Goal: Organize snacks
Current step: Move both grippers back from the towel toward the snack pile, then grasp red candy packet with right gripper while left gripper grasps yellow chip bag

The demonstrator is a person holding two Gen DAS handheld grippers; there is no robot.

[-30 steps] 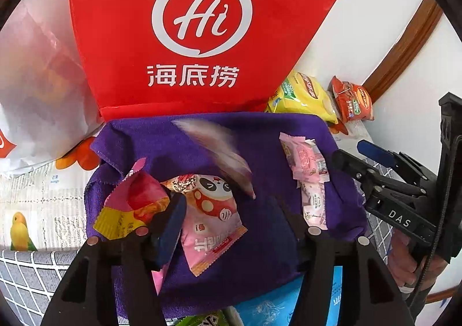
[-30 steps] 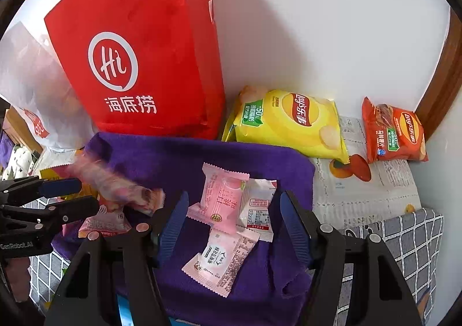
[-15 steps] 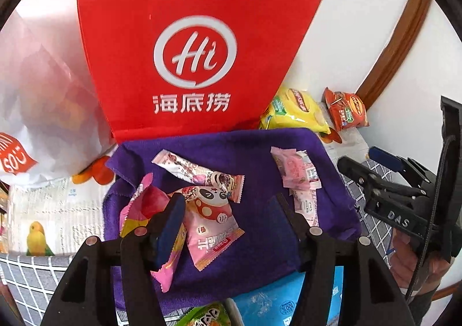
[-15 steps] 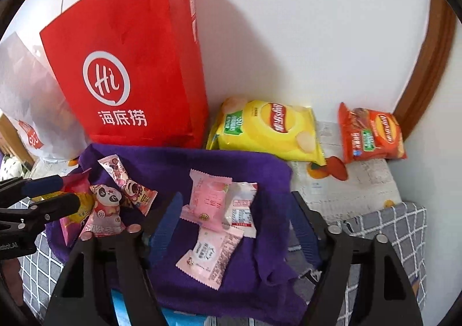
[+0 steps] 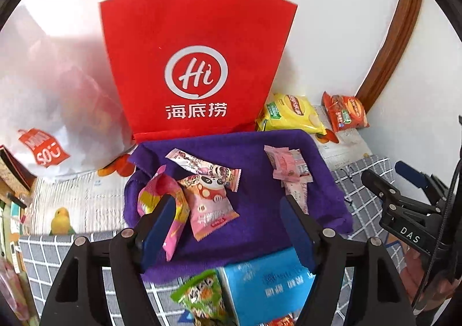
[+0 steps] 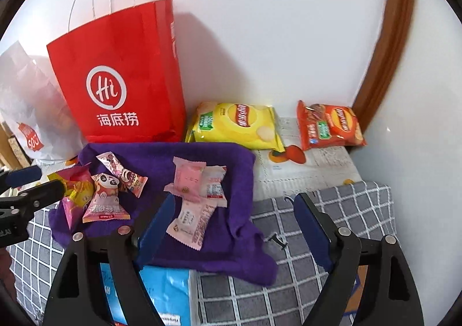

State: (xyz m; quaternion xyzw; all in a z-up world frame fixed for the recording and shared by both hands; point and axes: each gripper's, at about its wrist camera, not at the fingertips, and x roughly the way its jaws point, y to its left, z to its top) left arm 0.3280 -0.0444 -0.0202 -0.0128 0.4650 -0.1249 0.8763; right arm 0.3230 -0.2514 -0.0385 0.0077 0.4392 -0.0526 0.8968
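Note:
A purple cloth lies on the table. On its left lie a panda packet, a long pink packet and a pink-yellow packet. On its right lie pale pink packets. My left gripper is open and empty above the cloth's near edge. My right gripper is open and empty over the cloth's right corner.
A red paper bag stands behind the cloth, a white plastic bag to its left. A yellow chips bag and an orange chips bag lie by the wall. A blue packet and a green packet lie near.
The long pink packet, in motion a second ago, has come to rest on the cloth's left. Both grippers have pulled back and up, so more of the bag and table shows.

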